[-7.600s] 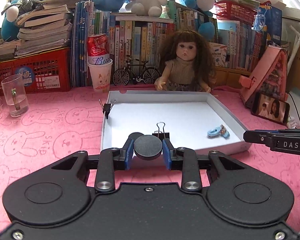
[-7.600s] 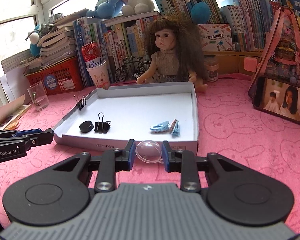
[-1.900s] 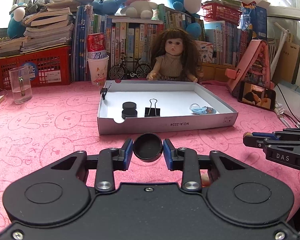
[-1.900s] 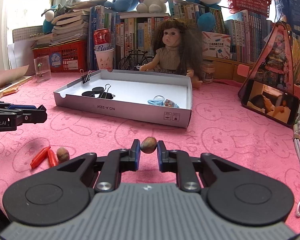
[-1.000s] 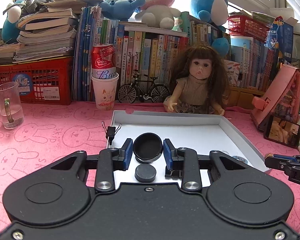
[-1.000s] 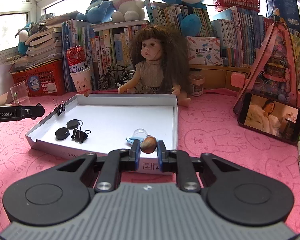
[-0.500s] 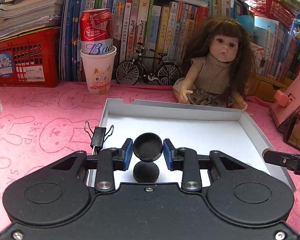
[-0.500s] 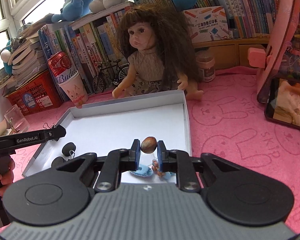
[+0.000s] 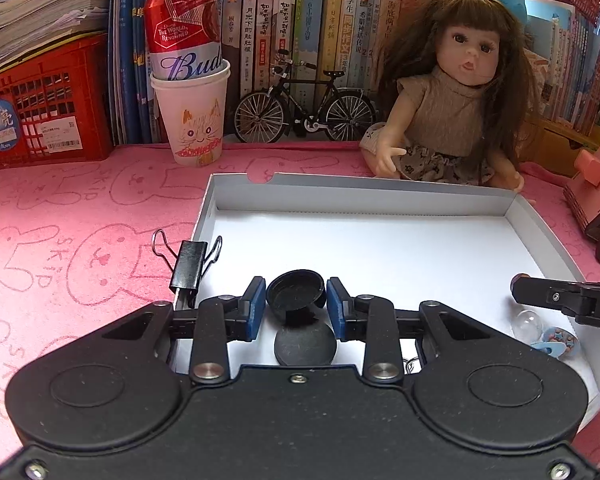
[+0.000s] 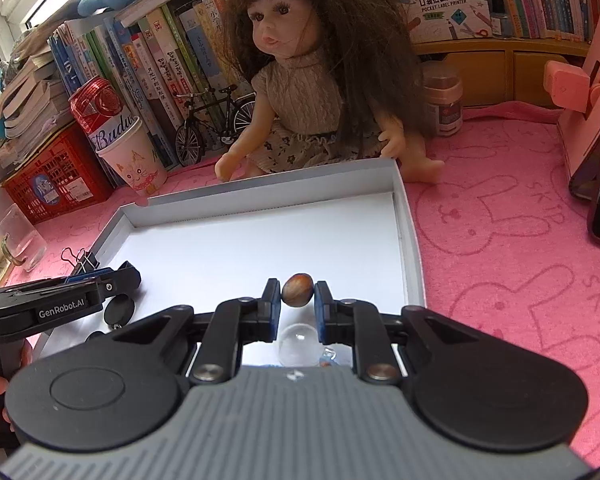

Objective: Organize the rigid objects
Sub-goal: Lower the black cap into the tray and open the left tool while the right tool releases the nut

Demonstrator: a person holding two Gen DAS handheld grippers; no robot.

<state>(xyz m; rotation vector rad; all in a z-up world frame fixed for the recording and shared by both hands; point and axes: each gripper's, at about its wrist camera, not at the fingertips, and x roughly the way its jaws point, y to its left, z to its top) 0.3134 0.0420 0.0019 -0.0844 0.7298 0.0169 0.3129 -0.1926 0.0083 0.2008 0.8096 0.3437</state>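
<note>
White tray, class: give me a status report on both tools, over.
Left tool shut on black cap, above black disc in white tray. Right tool shut on brown nut, over clear dome. Nothing blocking either drop.

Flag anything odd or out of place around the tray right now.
One oddity: a binder clip sits clamped on the left wall of the tray, handles splayed, not lying inside with the disc and clear dome. Otherwise normal: left gripper holds a cap, right gripper a nut.

Doll (image 9: 452,92) behind tray (image 9: 364,194) — cup (image 9: 194,116) behind-left.
</note>
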